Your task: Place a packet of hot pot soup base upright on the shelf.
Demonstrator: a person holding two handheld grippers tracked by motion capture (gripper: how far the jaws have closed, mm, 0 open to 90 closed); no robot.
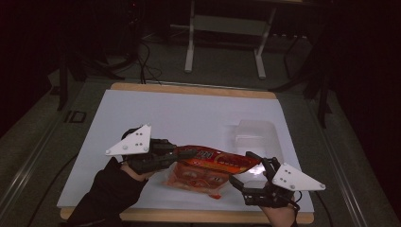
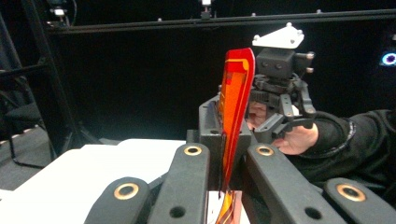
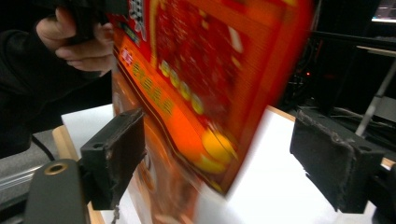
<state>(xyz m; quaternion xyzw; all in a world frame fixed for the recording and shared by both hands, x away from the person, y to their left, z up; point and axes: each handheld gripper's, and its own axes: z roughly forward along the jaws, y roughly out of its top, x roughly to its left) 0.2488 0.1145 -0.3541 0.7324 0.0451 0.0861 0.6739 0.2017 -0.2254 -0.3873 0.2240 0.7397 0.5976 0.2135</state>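
a: orange-red foil, that's the snack bag, near the front edge of the white tabletop, right of the middle, one end lifted and the rest sagging onto the board.

b: who has it?

a: the left gripper is clamped tight on the bag's top seam; in the left gripper view the seam stands on edge between its pads. the right gripper sits at the front right corner with jaws wide apart, bag between them in the right gripper view, neither pad pressing on it.

b: so which step is this?

a: i'd judge it's getting a second hold, likely to pull the bag open. next the right jaws need to close squarely on the free end opposite the left grip, on the seam and not the puffed body.

b: anything farther back?

a: a clear plastic container beyond the bag, toward the right edge, apart from it.

b: any brand?

a: yellow characters and a round logo on the print, too blurred to read.
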